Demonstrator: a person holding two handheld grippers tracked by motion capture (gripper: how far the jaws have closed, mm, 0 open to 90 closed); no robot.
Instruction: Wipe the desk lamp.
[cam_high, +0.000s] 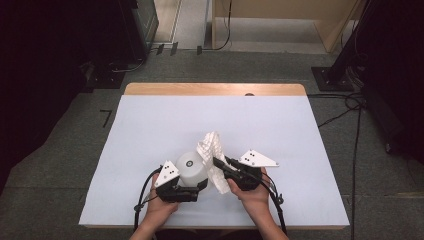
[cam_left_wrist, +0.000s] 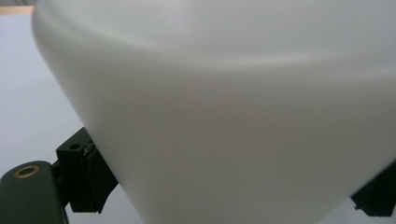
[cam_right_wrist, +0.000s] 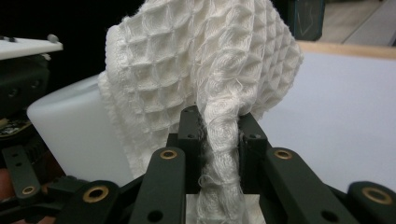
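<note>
The right claw (cam_right_wrist: 217, 154) has its two black jaws pinched tight on a bunched fold of a white waffle-weave cloth (cam_right_wrist: 201, 70). The pinch sits low on the cloth, so the rest stands up above the jaws in a loose crest and leans toward the jar. That grip looks chosen to turn the free part into a pad that can be pressed and dragged over a surface. In the high view, the cloth (cam_high: 212, 155) rises between the two claws and lies against the jar's right flank.

The left claw (cam_high: 192, 192) clamps a white plastic jar (cam_high: 191, 169). In the left gripper view, the jar (cam_left_wrist: 233, 121) bulges between the jaws, with the near pads (cam_left_wrist: 88, 179) set against its wall on one side and the other jaw's corner showing at the far lower edge. The jar stands upright near the front middle of the counter (cam_high: 280, 125). By the look of it, this claw holds the jar to steady it and stop it sliding or tipping while the cloth pushes against it.

Both hands meet close together at the near edge, one bracing and one wiping. The white sheet over the counter around them is bare, with its wooden rim at the far side.
</note>
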